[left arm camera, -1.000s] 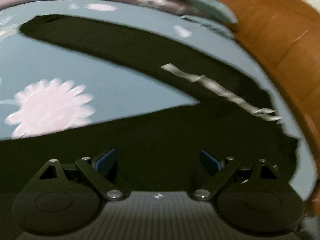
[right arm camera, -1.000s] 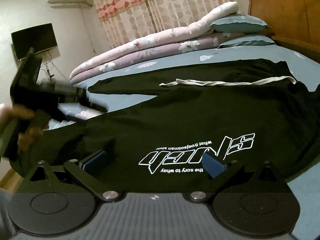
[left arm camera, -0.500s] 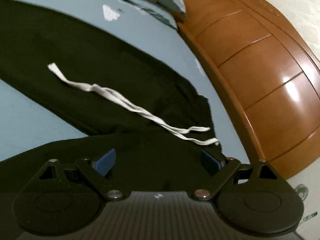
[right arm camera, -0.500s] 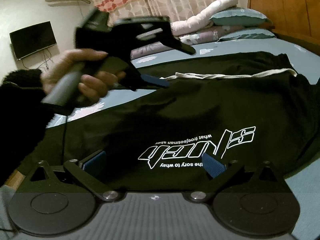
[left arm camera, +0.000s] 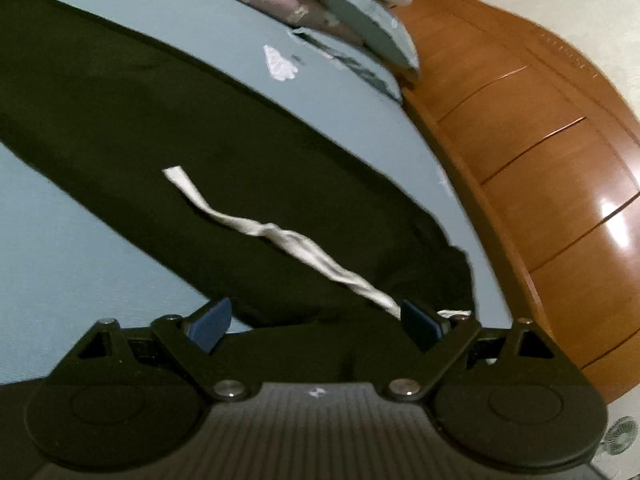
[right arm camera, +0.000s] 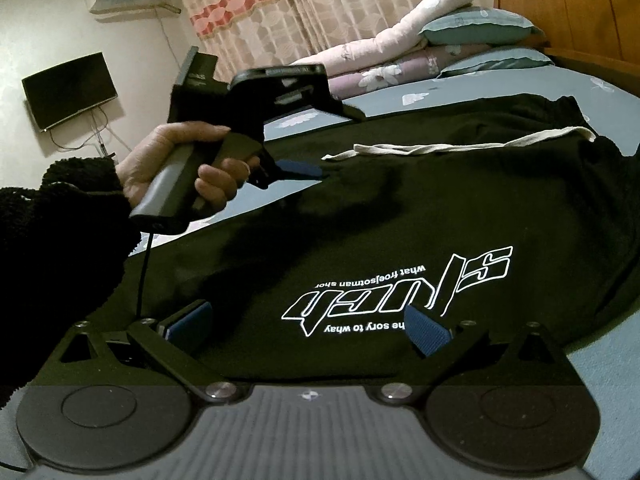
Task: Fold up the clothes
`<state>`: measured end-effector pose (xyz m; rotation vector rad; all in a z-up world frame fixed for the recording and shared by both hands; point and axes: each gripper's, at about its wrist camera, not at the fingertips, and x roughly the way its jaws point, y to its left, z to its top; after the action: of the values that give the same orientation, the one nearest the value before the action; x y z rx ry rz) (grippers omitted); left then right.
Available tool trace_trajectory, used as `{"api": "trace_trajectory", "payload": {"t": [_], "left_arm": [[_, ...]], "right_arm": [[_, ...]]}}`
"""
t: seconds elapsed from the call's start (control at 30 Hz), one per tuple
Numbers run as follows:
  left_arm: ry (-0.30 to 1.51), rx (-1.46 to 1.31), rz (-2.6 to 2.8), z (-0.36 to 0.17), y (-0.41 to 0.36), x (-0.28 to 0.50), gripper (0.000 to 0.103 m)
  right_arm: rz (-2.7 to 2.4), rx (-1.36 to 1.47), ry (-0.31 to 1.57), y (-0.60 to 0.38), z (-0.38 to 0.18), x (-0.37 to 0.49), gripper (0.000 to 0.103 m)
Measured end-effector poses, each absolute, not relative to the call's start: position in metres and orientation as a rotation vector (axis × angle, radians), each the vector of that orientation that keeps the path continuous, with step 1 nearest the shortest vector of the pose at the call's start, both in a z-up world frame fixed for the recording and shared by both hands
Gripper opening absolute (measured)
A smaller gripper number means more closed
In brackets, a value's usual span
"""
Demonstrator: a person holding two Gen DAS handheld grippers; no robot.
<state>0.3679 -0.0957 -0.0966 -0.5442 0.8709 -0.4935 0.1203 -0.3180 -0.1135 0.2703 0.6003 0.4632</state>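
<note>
black trousers (left arm camera: 224, 168) flat beneath both released grippers' fingers (left arm camera: 210, 320), unheld

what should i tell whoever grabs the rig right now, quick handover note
Left tool: open, nothing held, low over the upper edge of the black garment, near the white drawstring.
Right tool: open, empty, over the lower part of the garment by the white printed logo.
Things: the garment lies spread flat on the blue floral bedsheet, drawstring loose across it; pillows and rolled quilts sit at the far end by the wooden headboard.
Done: garment laid out; no fold visible.
Left: grip an edge and make all the folds, probably tucking the drawstring in first.
</note>
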Motion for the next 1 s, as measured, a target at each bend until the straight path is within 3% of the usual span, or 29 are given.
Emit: {"api": "trace_trajectory", "payload": {"t": [0.27,0.5,0.83,1.0], "left_arm": [[0.928,-0.5,-0.612,-0.106,-0.133,0.377,0.091],[0.905,-0.446,-0.473,-0.11,-0.12,0.386,0.091],[0.829,-0.411,-0.472,-0.049,-0.071,0.32,0.092],[0.867,-0.365,-0.384,-0.05,-0.048,0.276,0.093]], "right_arm": [[0.468,0.276,0.61,-0.314,-0.114,0.12,0.103],[0.464,0.302,0.616,-0.315,-0.115,0.12,0.103],[0.444,0.273,0.638,-0.31,-0.117,0.122,0.103],[0.426,0.249,0.638,-0.305,-0.118,0.122,0.103]]}}
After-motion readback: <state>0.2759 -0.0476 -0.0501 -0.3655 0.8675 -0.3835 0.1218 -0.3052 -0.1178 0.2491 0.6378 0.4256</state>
